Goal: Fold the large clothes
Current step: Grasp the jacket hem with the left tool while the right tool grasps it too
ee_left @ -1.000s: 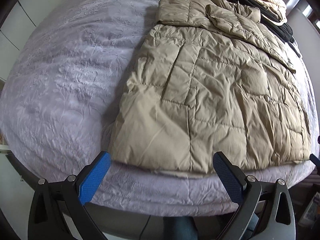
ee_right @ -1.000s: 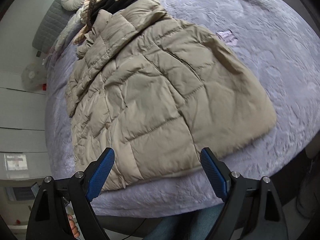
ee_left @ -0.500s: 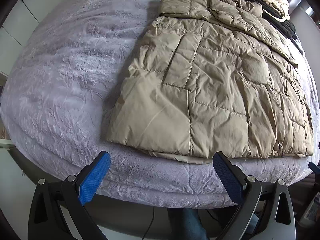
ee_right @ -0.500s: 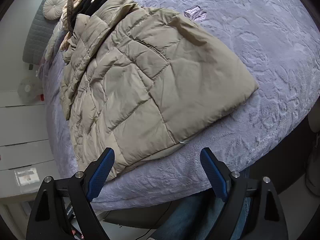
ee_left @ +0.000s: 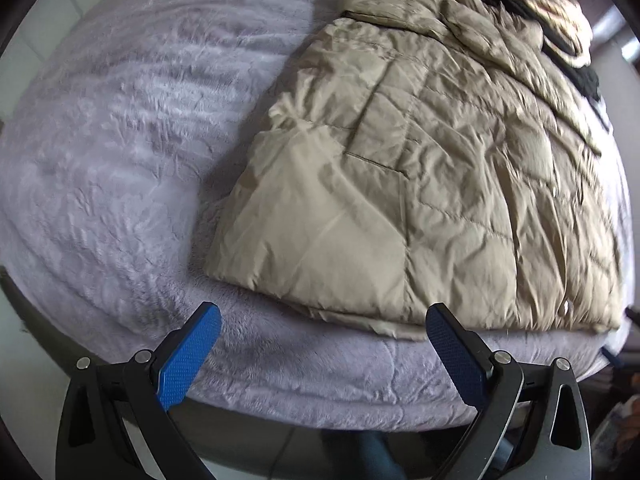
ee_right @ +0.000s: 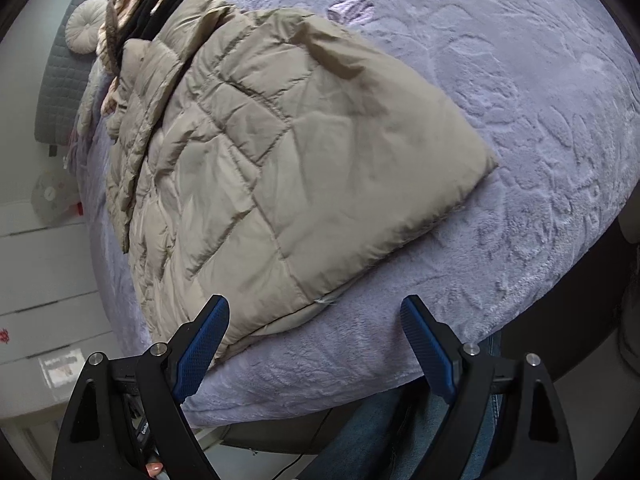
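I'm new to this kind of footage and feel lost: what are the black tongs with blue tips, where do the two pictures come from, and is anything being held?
No robot here: a person holds tongs in each hand, each with a camera looking along its fingers. One picture is from the left tongs, the other from the right tongs. Both stand open and hold nothing. Ahead lies a beige quilted jacket, partly folded, on a bed with a grey plush blanket. More clothes are piled beyond it. The person's jeans show below.
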The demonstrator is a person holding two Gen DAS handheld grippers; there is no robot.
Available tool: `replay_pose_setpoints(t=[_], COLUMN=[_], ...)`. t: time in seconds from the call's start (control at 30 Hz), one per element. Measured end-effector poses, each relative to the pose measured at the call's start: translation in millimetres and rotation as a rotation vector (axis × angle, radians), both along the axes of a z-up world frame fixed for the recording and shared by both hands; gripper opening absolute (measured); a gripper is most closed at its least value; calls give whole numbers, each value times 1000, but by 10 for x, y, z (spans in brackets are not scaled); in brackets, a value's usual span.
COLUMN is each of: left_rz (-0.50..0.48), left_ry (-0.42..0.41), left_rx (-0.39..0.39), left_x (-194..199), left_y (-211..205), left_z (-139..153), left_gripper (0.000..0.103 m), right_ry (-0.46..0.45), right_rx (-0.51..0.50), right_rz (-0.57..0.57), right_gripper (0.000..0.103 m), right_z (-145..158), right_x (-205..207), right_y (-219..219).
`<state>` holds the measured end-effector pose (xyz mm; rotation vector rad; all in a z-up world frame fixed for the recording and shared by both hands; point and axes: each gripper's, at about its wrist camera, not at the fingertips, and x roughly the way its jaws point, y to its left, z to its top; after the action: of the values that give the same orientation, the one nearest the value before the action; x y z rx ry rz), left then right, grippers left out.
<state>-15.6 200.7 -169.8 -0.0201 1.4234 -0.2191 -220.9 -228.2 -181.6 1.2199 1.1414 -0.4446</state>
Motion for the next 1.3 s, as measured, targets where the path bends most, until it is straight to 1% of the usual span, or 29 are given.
replay_pose_setpoints(t=[0.2,0.33,0.47,0.53,0.63,0.67,0.7,0.73,0.77,0.8,0.83,0.87,0.93,1.03,1.17,1.23,1.3], left_rz=[81,90,89,73,42,37,25,17,12,10,8,3,-2,1,3,11,28], left_ry=[69,69,90,101,115,112,113,121,128,130,118,104,76,24,-68,-109,-155], left_rx=[-153,-252,-351,-365,-347,-346,-338,-322,-321,-336,-348,-354,-369,-414,-448,-454,-465], left_x=[143,270,325,335,337,338,335,347,356,368,381,391,412,519,781,982,1213], left_y=[274,233,117,33,-54,-68,-78,-96,-88,-92,-97,-109,-106,-107,-165,-261,-342], left_z=[-235,-275,-276,-287,-333,-330,-329,-338,-349,-339,-296,-247,-122,164,610,801,998], left_gripper=[102,102,102,102,102,90,67,40,29,20,18,15,15,15,15,15,15], right_ry=[-23,-42,-94,-121,-186,-200,-211,-216,-212,-202,-193,-192,-214,-256,-313,-356,-387], right_rx=[48,66,86,94,110,110,109,115,125,138,146,159,154,115,37,-4,-30], right_rz=[-74,-108,-151,-170,-217,-232,-250,-268,-284,-295,-301,-304,-294,-209,-80,-26,14], right_gripper=[90,90,90,90,90,90,90,86,74,65,37,10,9,8,8,8,8], right_z=[-147,-225,-254,-264,-244,-234,-231,-244,-267,-295,-320,-341,-295,-88,351,614,816], right_x=[-86,-78,-31,-8,6,2,-6,-17,-30,-49,-71,-76,-64,109,516,773,1024], right_y=[-74,-87,-112,-119,-140,-146,-157,-168,-176,-194,-211,-226,-242,-277,-412,-527,-623])
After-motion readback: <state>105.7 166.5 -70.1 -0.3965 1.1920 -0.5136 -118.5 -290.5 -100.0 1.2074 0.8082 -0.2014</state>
